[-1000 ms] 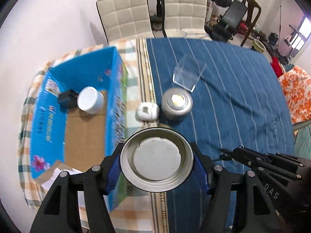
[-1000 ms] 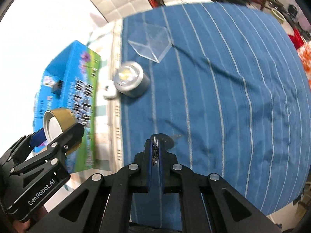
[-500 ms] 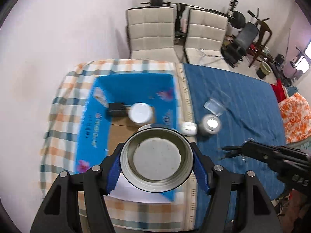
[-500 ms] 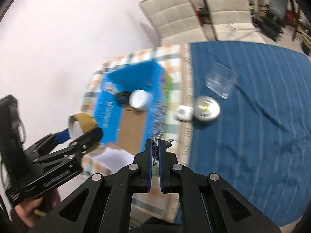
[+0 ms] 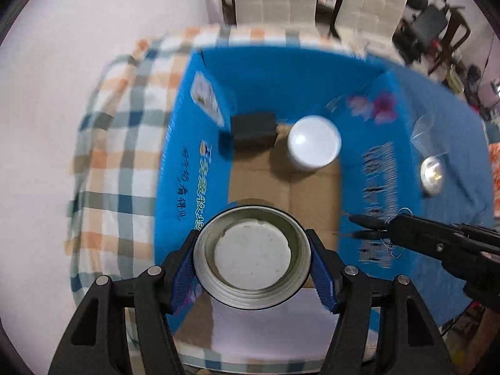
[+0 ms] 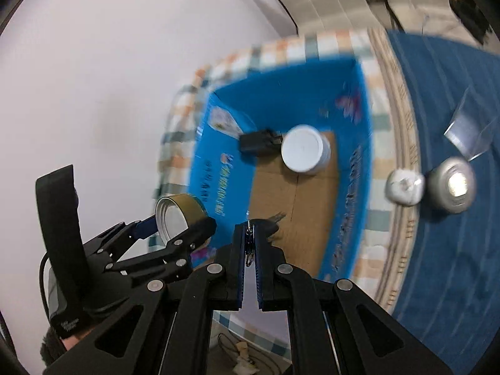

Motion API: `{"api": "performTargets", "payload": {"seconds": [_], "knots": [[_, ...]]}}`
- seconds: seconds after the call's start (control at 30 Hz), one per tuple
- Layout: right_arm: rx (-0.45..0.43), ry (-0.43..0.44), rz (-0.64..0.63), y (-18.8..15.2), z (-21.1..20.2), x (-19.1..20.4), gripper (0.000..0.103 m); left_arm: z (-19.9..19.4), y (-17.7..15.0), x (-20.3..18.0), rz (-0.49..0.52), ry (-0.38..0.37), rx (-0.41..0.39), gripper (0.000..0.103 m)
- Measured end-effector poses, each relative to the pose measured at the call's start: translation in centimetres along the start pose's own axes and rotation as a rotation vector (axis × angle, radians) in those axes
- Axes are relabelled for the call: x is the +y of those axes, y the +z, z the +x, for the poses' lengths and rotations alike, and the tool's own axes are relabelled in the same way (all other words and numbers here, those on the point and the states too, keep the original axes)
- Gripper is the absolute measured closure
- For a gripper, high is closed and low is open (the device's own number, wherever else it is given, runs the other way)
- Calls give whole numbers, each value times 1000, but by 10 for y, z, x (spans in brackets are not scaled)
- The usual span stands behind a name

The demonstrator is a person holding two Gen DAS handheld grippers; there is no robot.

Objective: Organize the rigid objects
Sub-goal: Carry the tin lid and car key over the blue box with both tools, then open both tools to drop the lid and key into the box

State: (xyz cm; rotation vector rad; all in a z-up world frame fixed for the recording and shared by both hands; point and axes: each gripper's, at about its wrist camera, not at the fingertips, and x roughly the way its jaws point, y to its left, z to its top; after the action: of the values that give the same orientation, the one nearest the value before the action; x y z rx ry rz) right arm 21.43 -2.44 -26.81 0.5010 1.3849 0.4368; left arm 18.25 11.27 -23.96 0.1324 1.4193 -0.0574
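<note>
My left gripper [image 5: 252,251] clamps a round metal tin [image 5: 252,252] at lower centre of the left view, open mouth toward the camera, above the blue cardboard box [image 5: 184,168]. My right gripper [image 6: 249,251] is clenched on a small wire key ring [image 6: 248,250] at lower centre of its own view, also over the box. Inside the box, toward upper centre, a white-lidded jar [image 5: 313,142] stands beside a black block [image 5: 253,128]. At the right edge, a silver puck [image 6: 453,185] and a white lump [image 6: 404,186] lie on the blue cloth [image 6: 453,250].
</note>
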Motion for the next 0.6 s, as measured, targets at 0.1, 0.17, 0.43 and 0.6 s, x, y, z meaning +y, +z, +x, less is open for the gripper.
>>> {"api": "performTargets", "payload": {"seconds": [0.1, 0.17, 0.43, 0.6], "knots": [[58, -48, 52, 5, 46, -14, 97, 34, 6, 6, 11, -6, 57, 40], [78, -98, 70, 7, 71, -23, 97, 51, 11, 7, 14, -17, 84, 40], [40, -352, -39, 17, 109, -14, 97, 93, 24, -1, 22, -49, 132, 40], [34, -448, -72, 24, 114, -3, 95, 103, 28, -4, 28, -69, 137, 40]]}}
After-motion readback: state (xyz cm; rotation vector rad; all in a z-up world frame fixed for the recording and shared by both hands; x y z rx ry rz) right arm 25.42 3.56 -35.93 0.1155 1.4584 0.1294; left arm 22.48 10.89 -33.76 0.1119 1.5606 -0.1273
